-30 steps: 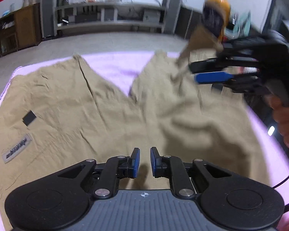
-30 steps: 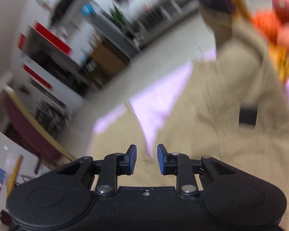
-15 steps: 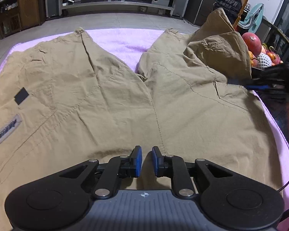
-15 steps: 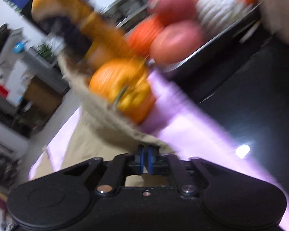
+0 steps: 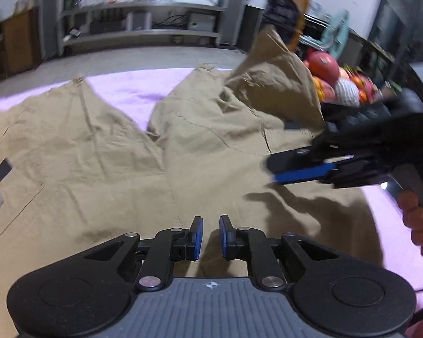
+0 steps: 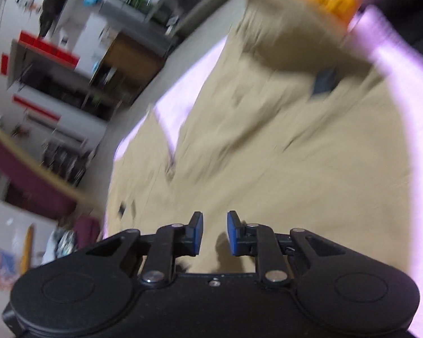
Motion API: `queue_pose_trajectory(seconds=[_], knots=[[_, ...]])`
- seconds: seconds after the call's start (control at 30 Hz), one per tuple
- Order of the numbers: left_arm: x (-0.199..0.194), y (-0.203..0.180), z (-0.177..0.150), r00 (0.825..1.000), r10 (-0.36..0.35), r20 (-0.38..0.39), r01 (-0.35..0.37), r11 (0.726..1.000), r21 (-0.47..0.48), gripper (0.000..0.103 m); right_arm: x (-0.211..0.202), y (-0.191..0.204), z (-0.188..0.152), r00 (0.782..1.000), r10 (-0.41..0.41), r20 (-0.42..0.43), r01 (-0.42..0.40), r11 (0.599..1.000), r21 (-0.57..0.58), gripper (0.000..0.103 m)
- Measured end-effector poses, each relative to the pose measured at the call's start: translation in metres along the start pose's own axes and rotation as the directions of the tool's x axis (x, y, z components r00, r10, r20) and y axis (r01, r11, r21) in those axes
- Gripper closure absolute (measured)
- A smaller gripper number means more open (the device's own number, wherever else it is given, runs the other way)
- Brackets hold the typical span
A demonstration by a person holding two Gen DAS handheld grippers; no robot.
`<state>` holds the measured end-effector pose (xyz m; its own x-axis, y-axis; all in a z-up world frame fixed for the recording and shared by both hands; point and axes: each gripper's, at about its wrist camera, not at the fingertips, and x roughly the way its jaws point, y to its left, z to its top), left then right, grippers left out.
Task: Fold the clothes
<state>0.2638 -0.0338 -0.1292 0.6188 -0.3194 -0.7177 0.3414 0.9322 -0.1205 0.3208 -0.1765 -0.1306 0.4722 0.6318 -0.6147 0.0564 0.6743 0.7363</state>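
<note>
Item: khaki cotton shorts (image 5: 104,152), spread flat on the lilac-covered counter (image 5: 127,90), waistband nearest the viewer, legs running away.

Landmark: the rucked-up right leg hem (image 5: 279,90), heaped against an orange bottle (image 5: 289,8).

Left tongs (image 5: 210,238): apart, empty, low over the waistband middle.

Right tongs (image 6: 213,233): apart, empty, hovering just short of that heap and nearer it; judged the arm to flatten it.
</note>
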Motion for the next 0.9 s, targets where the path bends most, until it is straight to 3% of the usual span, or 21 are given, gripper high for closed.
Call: queue_pose_trajectory(seconds=[0.07,0.1,0.13,0.2,0.27,0.37,0.43,0.47,0.5,0.57,0.6,0.63,0.73,0.9], knots=[[0.005,-0.002,-0.005,0.999,-0.008,-0.038,0.009,1.000,0.029,0.090,0.006,-0.004,-0.002,0.998,-0.057,-0.041,0.056,0.998,-0.018,0.083],[0.005,-0.004,-0.006,0.998,-0.009,-0.055,0.011,0.999,0.044,0.090,0.006,-0.007,-0.003,0.993,-0.105,-0.057,0.103,0.994,-0.032,0.099],[0.004,-0.006,-0.006,0.997,-0.004,-0.075,0.008,0.998,0.057,0.090,0.000,-0.014,-0.002,0.989,-0.132,-0.060,0.131,0.991,-0.026,0.103],[-0.002,-0.012,-0.009,0.993,0.005,-0.119,0.004,0.997,0.080,0.091,-0.023,-0.032,0.002,0.986,-0.165,-0.028,0.166,0.986,0.030,0.103],[-0.012,-0.023,-0.019,0.989,0.025,-0.145,-0.005,0.991,0.136,0.093,-0.052,-0.043,0.002,0.965,-0.260,0.042,0.259,0.965,0.041,0.103],[-0.035,-0.036,-0.034,0.987,0.012,-0.161,0.016,0.985,0.171,0.095,-0.095,-0.059,-0.007,0.943,-0.312,0.117,0.293,0.943,0.158,0.101],[-0.054,-0.040,-0.041,0.988,-0.032,-0.149,0.054,0.987,0.149,0.092,-0.120,-0.049,-0.019,0.908,-0.373,0.190,0.349,0.925,0.150,0.086],[-0.065,-0.042,-0.045,0.990,-0.057,-0.131,0.073,0.990,0.124,0.092,-0.132,-0.041,-0.027,0.896,-0.381,0.228,0.360,0.924,0.132,0.085],[-0.077,-0.043,-0.048,0.991,-0.080,-0.106,0.090,0.992,0.091,0.092,-0.144,-0.035,-0.034,0.897,-0.355,0.263,0.335,0.934,0.121,0.085],[-0.097,-0.040,-0.055,0.992,-0.113,-0.057,0.115,0.993,0.025,0.092,-0.160,-0.029,-0.049,0.921,-0.250,0.298,0.225,0.967,0.115,0.082],[-0.105,-0.038,-0.057,0.993,-0.114,-0.037,0.114,0.994,0.000,0.091,-0.165,-0.027,-0.055,0.931,-0.200,0.305,0.173,0.978,0.114,0.075],[-0.109,-0.037,-0.059,0.995,-0.101,-0.022,0.100,0.995,-0.023,0.090,-0.165,-0.027,-0.060,0.942,-0.172,0.289,0.143,0.982,0.120,0.069],[-0.106,-0.036,-0.062,1.000,-0.027,0.000,0.026,0.996,-0.084,0.090,-0.140,-0.033,-0.062,0.976,-0.133,0.175,0.105,0.981,0.160,0.068],[-0.076,-0.038,-0.064,0.999,0.034,0.016,-0.032,0.995,-0.099,0.091,-0.084,-0.012,-0.063,0.994,-0.099,0.054,0.094,0.992,0.085,0.075]])
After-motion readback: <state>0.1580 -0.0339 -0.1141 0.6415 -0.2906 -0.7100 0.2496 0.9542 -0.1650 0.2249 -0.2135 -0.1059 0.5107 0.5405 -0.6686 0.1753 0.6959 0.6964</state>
